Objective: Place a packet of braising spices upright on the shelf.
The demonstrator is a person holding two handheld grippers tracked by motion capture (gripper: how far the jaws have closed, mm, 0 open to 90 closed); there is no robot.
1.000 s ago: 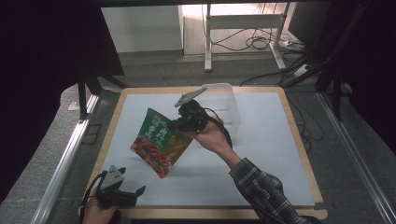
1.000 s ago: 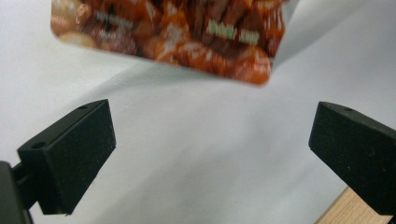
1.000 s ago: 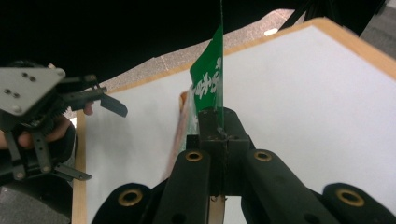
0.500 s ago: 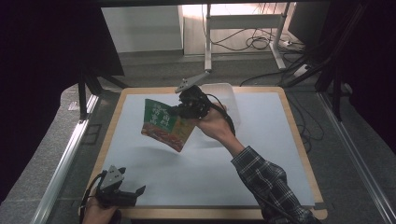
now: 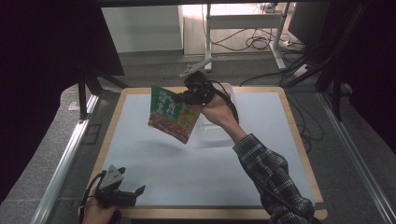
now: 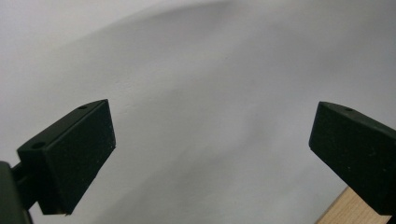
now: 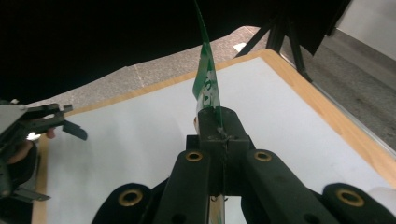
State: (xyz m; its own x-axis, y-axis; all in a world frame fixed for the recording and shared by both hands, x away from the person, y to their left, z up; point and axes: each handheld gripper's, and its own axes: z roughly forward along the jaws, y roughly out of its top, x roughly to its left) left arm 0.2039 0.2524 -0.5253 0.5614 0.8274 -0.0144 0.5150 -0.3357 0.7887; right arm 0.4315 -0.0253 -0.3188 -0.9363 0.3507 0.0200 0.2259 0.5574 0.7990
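Two hand-held grippers: right [image 5: 187, 99] pinching green packet [image 5: 172, 113] above white tabletop [image 5: 187, 158] w/ wood rim, left [image 5: 135, 192] spread.

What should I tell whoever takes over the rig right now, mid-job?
Right gripper: shut on the green food packet, held in the air above the white mat, beside the clear plastic container at the far middle of the table.
Left gripper: open, empty, resting low at the near left edge of the mat.
Done: packet picked up off the mat.
Left: set the packet down, probably in the container; the pictures do not confirm that target.
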